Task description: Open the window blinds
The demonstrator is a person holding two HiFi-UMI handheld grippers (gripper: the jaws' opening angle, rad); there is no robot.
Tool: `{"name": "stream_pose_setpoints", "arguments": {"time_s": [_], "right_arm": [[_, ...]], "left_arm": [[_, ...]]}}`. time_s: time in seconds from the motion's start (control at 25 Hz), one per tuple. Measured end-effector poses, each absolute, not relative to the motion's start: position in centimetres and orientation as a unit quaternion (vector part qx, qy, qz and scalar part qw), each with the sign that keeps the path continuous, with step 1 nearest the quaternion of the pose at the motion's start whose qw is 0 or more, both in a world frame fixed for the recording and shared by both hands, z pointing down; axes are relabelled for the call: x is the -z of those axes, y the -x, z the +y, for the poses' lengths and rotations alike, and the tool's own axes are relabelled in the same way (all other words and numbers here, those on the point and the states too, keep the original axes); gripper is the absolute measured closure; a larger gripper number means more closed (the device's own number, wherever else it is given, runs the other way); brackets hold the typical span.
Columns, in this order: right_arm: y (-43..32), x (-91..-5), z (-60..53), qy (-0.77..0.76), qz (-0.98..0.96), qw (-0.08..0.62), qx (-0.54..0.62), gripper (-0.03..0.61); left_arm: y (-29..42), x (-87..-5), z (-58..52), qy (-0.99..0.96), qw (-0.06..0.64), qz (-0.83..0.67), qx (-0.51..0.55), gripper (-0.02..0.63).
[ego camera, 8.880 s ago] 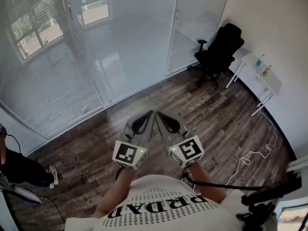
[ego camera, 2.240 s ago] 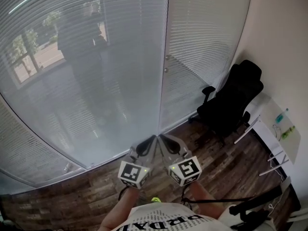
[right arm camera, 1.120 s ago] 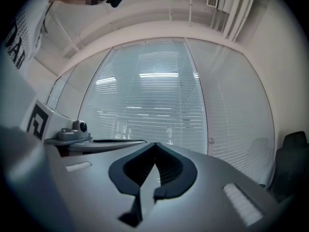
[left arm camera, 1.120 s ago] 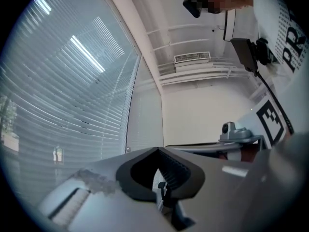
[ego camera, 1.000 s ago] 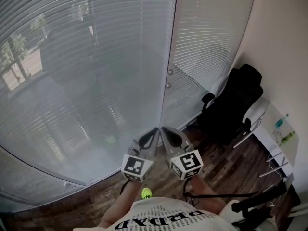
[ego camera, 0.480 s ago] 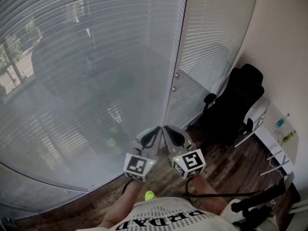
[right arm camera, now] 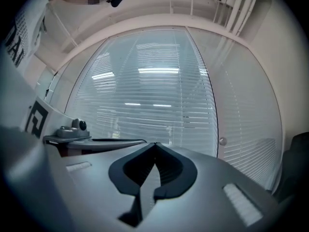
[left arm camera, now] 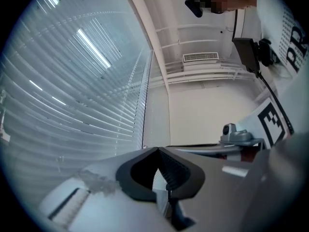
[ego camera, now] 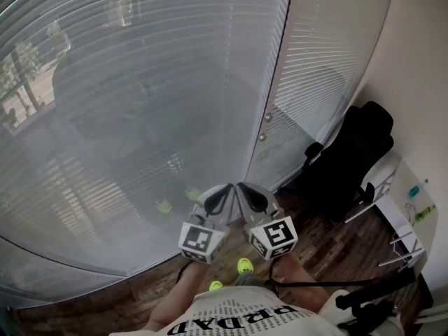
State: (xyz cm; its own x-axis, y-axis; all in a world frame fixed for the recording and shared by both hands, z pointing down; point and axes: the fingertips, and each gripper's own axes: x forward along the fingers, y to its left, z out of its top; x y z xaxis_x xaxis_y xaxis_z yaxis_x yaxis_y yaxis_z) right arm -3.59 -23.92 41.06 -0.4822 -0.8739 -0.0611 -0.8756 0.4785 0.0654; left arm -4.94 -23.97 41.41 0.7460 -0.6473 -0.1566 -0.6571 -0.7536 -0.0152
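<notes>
In front of you, the blinds [ego camera: 140, 82] hang fully closed, slats flat, so nothing is done yet. Your left tongs [ego camera: 225, 188] and right tongs [ego camera: 241, 187] are both pinched together, empty, touching nothing. Finding the control, perhaps the frame knobs [ego camera: 268, 116], lies ahead.

Window blinds [ego camera: 140, 103] fill the left and centre. Right of an upright frame [ego camera: 271, 82] hangs a second blind panel [ego camera: 329, 68]. An office chair [ego camera: 350, 159] stands on the floor [ego camera: 336, 250] in the right corner, a small counter [ego camera: 399, 187] just beside it along the right wall. The left claw [ego camera: 225, 187] and right claw [ego camera: 241, 186] sit side by side, low centre, before the blinds.
</notes>
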Motion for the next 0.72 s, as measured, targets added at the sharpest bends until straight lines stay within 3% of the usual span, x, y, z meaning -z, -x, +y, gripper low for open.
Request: {"name": "stream_pose_setpoints", "arguments": {"time_s": [0.72], "right_arm": [[-3.6,-40.1,-33.8,0.449,0.892,0.013,-0.050,0.574]], "left_arm": [[-2.4,-39.5,-33.3,0.904,0.024,0.416,-0.096,0.623]]}}
